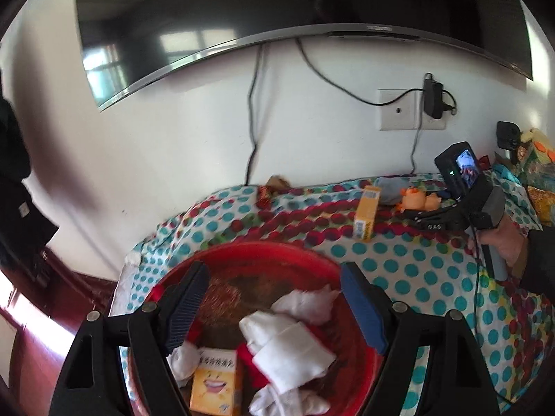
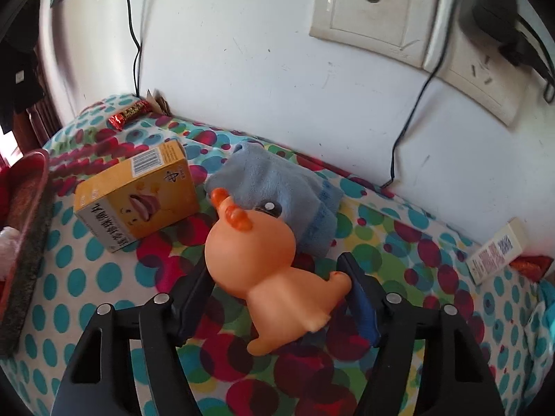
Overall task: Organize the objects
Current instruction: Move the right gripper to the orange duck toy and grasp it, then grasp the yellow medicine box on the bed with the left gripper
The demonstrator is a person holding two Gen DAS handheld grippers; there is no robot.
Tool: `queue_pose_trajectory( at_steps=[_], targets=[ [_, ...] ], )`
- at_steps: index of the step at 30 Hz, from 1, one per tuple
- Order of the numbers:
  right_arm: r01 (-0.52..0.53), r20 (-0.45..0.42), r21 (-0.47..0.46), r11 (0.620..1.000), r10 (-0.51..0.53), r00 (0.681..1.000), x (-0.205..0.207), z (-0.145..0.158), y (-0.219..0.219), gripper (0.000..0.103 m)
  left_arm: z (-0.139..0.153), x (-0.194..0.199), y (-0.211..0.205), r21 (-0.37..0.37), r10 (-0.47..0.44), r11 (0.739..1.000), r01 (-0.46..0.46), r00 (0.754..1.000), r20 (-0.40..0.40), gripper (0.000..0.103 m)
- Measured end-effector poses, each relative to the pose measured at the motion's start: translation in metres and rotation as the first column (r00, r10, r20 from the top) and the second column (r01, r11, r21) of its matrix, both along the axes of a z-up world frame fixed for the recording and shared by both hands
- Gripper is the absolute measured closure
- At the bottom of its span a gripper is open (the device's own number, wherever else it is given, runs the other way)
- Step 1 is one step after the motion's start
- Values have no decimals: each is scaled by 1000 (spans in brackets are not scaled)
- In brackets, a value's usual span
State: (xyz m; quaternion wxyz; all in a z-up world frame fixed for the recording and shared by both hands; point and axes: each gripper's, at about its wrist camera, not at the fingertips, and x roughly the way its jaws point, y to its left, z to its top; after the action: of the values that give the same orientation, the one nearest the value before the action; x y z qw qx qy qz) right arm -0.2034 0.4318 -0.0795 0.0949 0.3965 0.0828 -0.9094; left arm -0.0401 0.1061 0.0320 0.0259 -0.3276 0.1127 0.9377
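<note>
The red basin (image 1: 180,274) is used as the collecting spot: white cloths (image 1: 288,346) and a yellow box (image 1: 216,386) are already piled in it. The left gripper (image 1: 274,306) is held wide open above the basin, nothing gripped. Away from the basin, toward the wall, the orange duck toy (image 2: 256,263) is straddled by the right gripper (image 2: 277,298), fingers spread around it, not seen clamped. A second yellow box (image 2: 138,197) and blue sock (image 2: 277,190) lie beside the duck, likely awaiting transfer.
</note>
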Motion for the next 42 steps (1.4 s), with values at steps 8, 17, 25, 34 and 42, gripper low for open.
queue_pose_trajectory(
  at_steps=[8, 17, 25, 34, 42],
  targets=[
    [50, 38, -75, 996, -47, 998, 82, 2, 57, 39, -50, -105, 83, 43, -145, 989, 139, 972, 182, 22],
    [92, 73, -133, 987, -83, 994, 141, -8, 84, 54, -101, -186, 110, -8, -139, 989, 150, 934, 329, 22],
    [80, 74, -111, 991, -72, 995, 138, -9, 83, 54, -129, -206, 111, -37, -81, 994, 104, 915, 395, 23],
    [70, 38, -165, 984, -65, 997, 127, -2, 87, 44, -120, -179, 113, -11, -70, 997, 81, 911, 407, 73],
    [109, 30, -179, 978, -106, 994, 137, 1, 81, 60, -97, -148, 118, 53, -99, 995, 85, 915, 390, 73]
  ],
)
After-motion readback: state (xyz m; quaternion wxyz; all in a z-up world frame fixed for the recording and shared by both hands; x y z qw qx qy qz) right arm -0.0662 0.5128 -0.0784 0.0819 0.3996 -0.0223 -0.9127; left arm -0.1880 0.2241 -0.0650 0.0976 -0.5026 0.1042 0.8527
